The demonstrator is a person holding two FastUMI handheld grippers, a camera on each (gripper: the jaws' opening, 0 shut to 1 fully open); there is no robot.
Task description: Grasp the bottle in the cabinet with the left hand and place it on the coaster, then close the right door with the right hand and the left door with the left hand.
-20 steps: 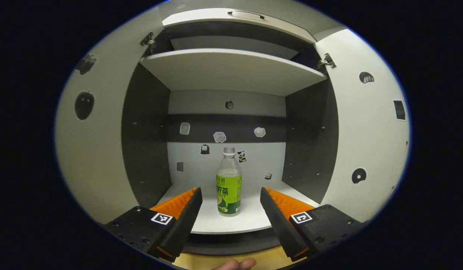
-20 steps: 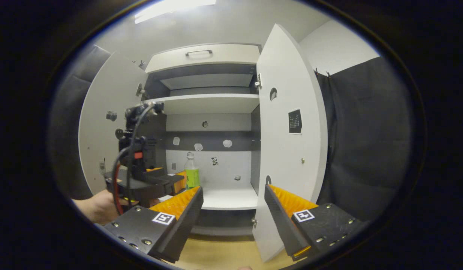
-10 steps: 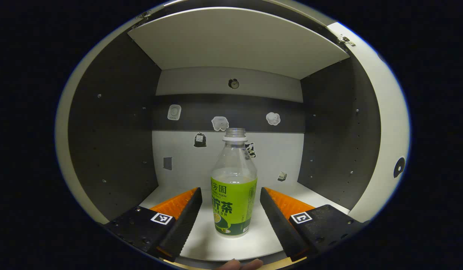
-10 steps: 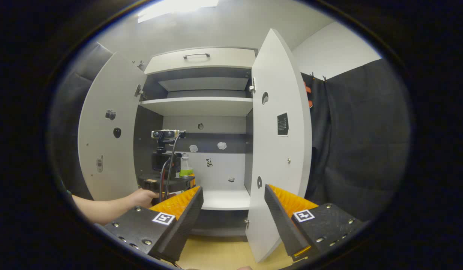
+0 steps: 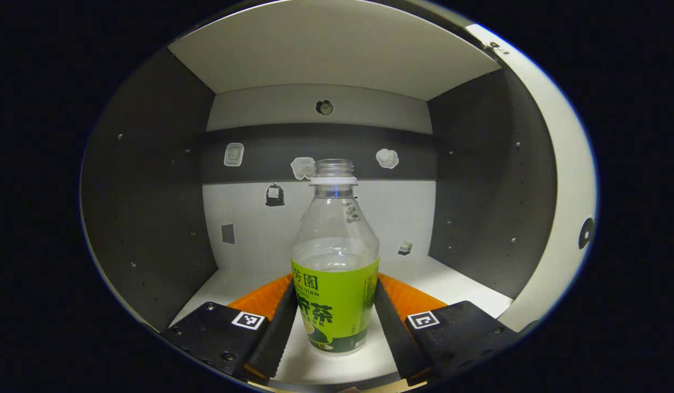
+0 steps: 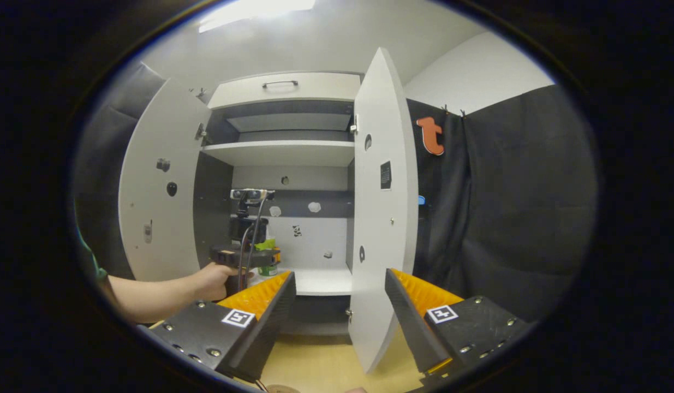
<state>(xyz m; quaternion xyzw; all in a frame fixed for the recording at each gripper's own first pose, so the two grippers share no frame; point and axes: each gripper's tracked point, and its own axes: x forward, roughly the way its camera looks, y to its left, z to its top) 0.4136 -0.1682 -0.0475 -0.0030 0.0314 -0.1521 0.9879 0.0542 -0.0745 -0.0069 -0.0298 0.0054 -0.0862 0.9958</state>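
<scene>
Left gripper view, left gripper (image 5: 335,322) closer now, fingers flanking bottle (image 5: 335,273), contact unclear.

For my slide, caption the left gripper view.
Left gripper straddling the green-labelled bottle on the cabinet shelf.

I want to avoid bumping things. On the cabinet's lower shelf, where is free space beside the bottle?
The lower shelf is bare right of the bottle up to the right side wall, and behind it to the back wall. It is tight at the front, where the left gripper stands around the bottle.
</scene>
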